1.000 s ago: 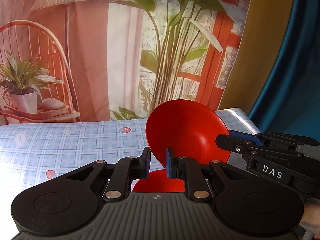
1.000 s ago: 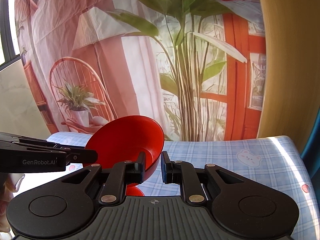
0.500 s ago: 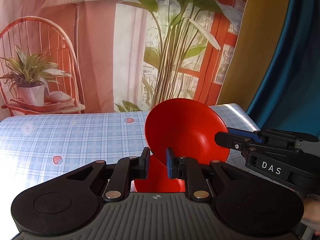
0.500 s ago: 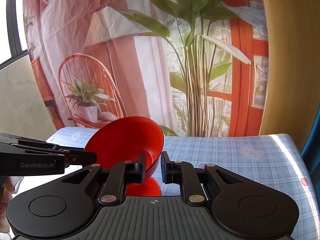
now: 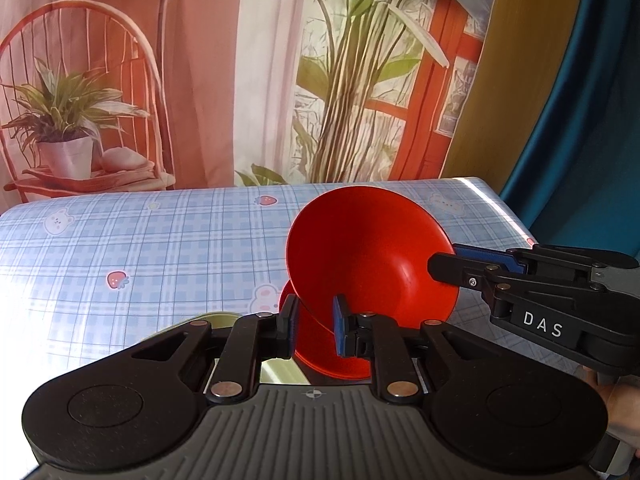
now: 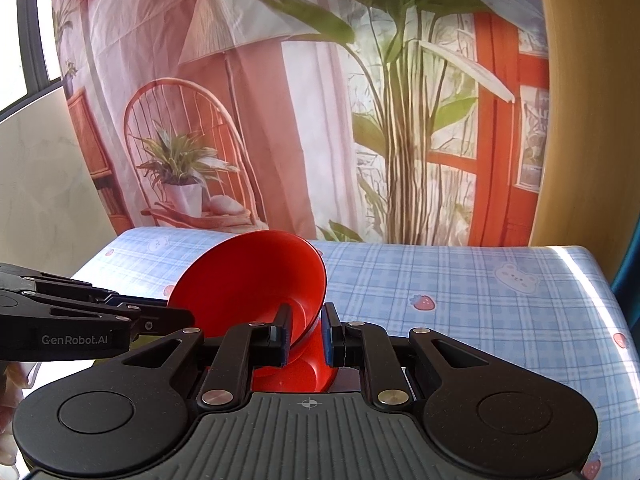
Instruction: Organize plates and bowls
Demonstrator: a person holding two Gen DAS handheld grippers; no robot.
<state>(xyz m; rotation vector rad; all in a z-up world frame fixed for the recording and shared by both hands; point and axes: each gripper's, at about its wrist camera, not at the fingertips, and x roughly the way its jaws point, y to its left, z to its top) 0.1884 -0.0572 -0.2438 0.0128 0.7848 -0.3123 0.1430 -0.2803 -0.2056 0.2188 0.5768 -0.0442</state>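
Both the left gripper (image 5: 314, 330) and right gripper (image 6: 305, 334) are pinching the tilted glossy red plastic bowl (image 5: 368, 256) by its rim, at seven and three o'clock, over the blue-checked counter (image 5: 160, 240)

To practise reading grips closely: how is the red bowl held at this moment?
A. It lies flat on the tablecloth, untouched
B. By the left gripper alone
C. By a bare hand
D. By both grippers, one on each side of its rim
D: the left gripper and the right gripper each pinch the rim of the tilted red bowl.
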